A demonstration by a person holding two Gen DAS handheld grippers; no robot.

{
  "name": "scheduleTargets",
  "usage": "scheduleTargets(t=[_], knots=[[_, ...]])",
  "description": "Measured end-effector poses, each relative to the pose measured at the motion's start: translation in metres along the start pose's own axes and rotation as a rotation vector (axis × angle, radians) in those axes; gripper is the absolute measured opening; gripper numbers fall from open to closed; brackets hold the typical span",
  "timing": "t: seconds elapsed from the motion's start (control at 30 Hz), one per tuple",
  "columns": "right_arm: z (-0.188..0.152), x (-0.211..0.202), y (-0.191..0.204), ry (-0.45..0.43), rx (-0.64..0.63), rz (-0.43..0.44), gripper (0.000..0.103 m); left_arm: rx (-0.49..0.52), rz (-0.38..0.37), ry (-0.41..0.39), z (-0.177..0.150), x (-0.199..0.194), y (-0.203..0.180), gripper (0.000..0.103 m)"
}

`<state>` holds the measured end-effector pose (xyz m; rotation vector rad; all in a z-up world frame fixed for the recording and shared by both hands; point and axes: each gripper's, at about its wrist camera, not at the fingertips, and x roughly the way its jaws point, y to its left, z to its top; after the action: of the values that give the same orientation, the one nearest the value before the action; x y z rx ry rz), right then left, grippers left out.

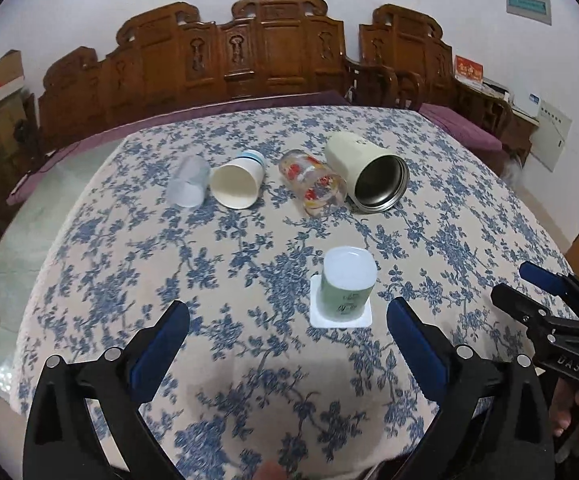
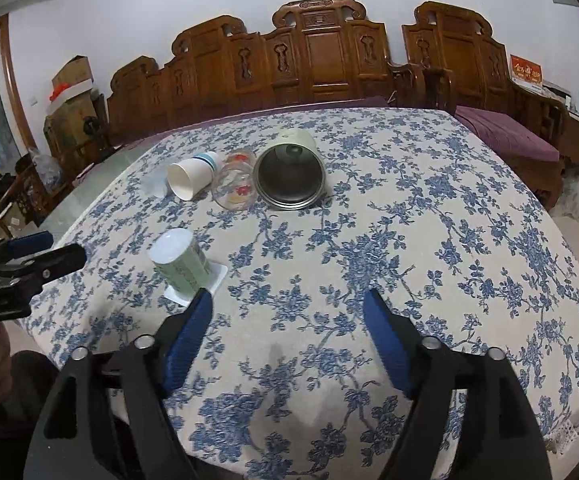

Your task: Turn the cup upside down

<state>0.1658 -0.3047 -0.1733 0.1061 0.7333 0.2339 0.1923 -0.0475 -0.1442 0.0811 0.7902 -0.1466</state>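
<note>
A green yogurt-style cup (image 1: pixel 347 286) stands upside down, rim flat on the floral tablecloth, white base up; it also shows in the right wrist view (image 2: pixel 181 264). My left gripper (image 1: pixel 288 318) is open and empty just short of it, the cup between its fingertips and slightly right. My right gripper (image 2: pixel 288 308) is open and empty, right of the cup, its left fingertip (image 2: pixel 199 312) near the cup's rim. The right gripper also shows at the left view's right edge (image 1: pixel 529 284). The left gripper also shows at the right view's left edge (image 2: pixel 49 248).
Several cups lie on their sides in a row farther back: a frosted plastic cup (image 1: pixel 188 186), a white paper cup (image 1: pixel 237 184), a patterned glass (image 1: pixel 315 188) and a cream steel-lined mug (image 1: pixel 367 172). A carved wooden bench (image 1: pixel 249 48) stands behind the table (image 1: pixel 469 220).
</note>
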Motion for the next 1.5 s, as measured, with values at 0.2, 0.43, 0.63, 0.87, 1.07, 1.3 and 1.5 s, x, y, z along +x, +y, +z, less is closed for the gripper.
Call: scheduleTargets(t=[0.2, 0.43, 0.63, 0.87, 1.07, 1.3, 1.5], knots=[[0.010, -0.019, 0.016, -0.026, -0.016, 0.004, 0.100, -0.026, 0.007, -0.030, -0.004, -0.029, 0.010, 0.095], [0.013, -0.042, 0.032, -0.039, -0.033, -0.019, 0.100, -0.045, -0.017, -0.055, -0.011, -0.056, 0.015, 0.095], [0.014, -0.069, 0.044, -0.072, -0.055, -0.025, 0.100, -0.061, -0.014, -0.078, -0.018, -0.084, 0.018, 0.095], [0.020, -0.116, 0.059, -0.172, -0.088, -0.036, 0.100, -0.065, -0.003, -0.136, -0.020, -0.123, 0.018, 0.095], [0.017, -0.167, 0.075, -0.294, -0.131, -0.072, 0.100, -0.066, 0.028, -0.235, -0.022, -0.166, 0.014, 0.095], [0.010, -0.206, 0.082, -0.358, -0.114, -0.056, 0.100, -0.060, 0.062, -0.326, -0.028, -0.207, 0.011, 0.095], [0.010, -0.217, 0.084, -0.378, -0.107, -0.052, 0.100, -0.062, 0.065, -0.351, -0.030, -0.221, 0.010, 0.095]])
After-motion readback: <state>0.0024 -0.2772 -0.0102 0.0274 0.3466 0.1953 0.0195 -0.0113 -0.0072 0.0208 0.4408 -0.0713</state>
